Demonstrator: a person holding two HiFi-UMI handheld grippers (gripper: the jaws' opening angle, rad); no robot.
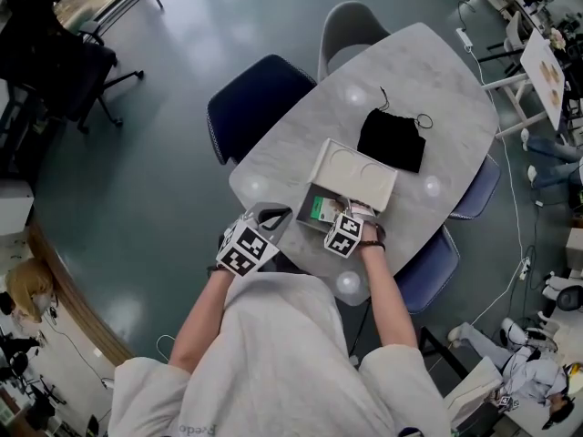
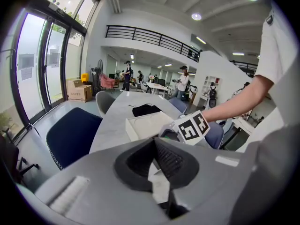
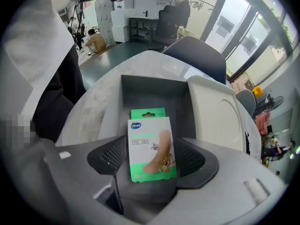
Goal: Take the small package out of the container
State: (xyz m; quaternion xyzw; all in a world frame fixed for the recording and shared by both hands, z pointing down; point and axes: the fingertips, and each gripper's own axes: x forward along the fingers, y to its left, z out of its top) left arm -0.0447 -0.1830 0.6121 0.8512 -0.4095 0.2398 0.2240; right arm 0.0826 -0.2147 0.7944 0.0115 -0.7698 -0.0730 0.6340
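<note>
A small green-and-white package [image 3: 151, 149] of plasters lies between the jaws of my right gripper [image 3: 152, 143]. The jaws stand wide, with a gap on each side of the package, so the pads are not pressing on it. Behind it is the open grey container [image 3: 140, 86], with its white lid [image 3: 218, 111] lying at the right. In the head view the right gripper [image 1: 349, 215] is over the container [image 1: 308, 218], where the green package [image 1: 321, 209] shows. My left gripper [image 1: 271, 215] hovers at the table's near edge, left of the container. Its pads [image 2: 154, 142] meet with nothing between them.
A black drawstring pouch [image 1: 392, 139] lies on the grey table [image 1: 301, 135] beyond the lid. A dark blue chair [image 1: 255, 103] and a grey chair [image 1: 351, 25] stand on the far-left side, and blue chairs [image 1: 428, 267] on the right. People stand far off in the room.
</note>
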